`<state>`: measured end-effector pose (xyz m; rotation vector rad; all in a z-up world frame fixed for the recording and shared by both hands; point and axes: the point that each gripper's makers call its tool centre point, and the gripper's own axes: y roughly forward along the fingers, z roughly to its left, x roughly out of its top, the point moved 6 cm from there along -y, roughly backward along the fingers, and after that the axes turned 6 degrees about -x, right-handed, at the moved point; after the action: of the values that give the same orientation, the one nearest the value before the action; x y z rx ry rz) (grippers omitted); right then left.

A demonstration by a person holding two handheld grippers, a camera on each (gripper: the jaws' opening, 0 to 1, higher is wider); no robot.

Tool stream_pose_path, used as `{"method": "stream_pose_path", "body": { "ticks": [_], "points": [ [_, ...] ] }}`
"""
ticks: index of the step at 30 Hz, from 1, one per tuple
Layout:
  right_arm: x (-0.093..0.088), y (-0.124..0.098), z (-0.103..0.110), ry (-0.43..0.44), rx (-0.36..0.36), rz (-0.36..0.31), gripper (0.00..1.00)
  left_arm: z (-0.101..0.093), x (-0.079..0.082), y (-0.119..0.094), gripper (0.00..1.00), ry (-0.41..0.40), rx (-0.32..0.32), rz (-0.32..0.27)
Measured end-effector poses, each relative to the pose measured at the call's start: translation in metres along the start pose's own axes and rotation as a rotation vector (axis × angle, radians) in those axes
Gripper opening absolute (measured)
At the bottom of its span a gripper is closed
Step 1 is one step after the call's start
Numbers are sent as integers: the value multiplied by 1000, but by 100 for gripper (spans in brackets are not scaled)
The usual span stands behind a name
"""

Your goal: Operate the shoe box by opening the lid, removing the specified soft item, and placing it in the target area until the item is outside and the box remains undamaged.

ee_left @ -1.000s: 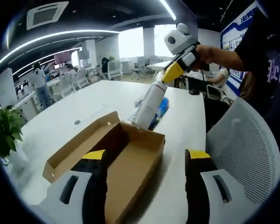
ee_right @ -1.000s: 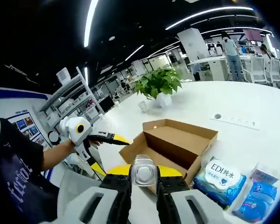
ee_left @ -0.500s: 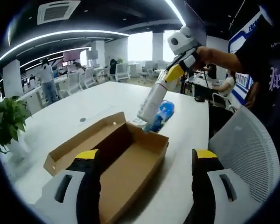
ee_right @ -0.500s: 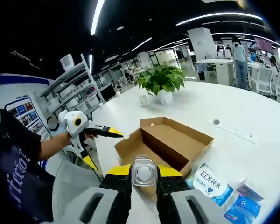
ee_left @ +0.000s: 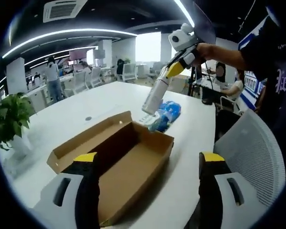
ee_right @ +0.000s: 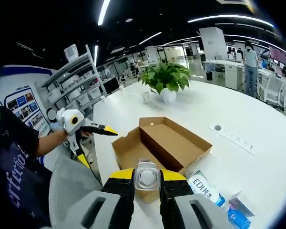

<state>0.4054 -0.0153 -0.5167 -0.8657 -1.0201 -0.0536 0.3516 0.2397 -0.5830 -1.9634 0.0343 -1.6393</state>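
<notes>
Carrying step judged in hand: a clear bottle (ee_left: 153, 98) is clamped between the jaws of the right gripper (ee_right: 147, 180), held up in the air over the blue packets (ee_left: 166, 113) beyond the shoe box (ee_left: 128, 162). The box sits open on the white worktop (ee_left: 190, 157), lid folded back, inside apparently bare (far corners partly shaded). The left gripper (ee_left: 145, 179) is spread wide with nothing between its jaws, near the box's end. Next, lowering and release in the target area are called for; that area cannot be told.

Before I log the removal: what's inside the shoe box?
The shoe box interior shows bare cardboard, nothing inside. The right gripper holds a bottle outside it.
</notes>
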Motion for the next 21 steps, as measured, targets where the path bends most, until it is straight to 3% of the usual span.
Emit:
{"method": "stream_pose_path", "body": {
  "ticks": [21],
  "points": [
    [9,-4,-31,-100,-34,80,15,4,-11,-11,95,-22,35,3]
  ]
}}
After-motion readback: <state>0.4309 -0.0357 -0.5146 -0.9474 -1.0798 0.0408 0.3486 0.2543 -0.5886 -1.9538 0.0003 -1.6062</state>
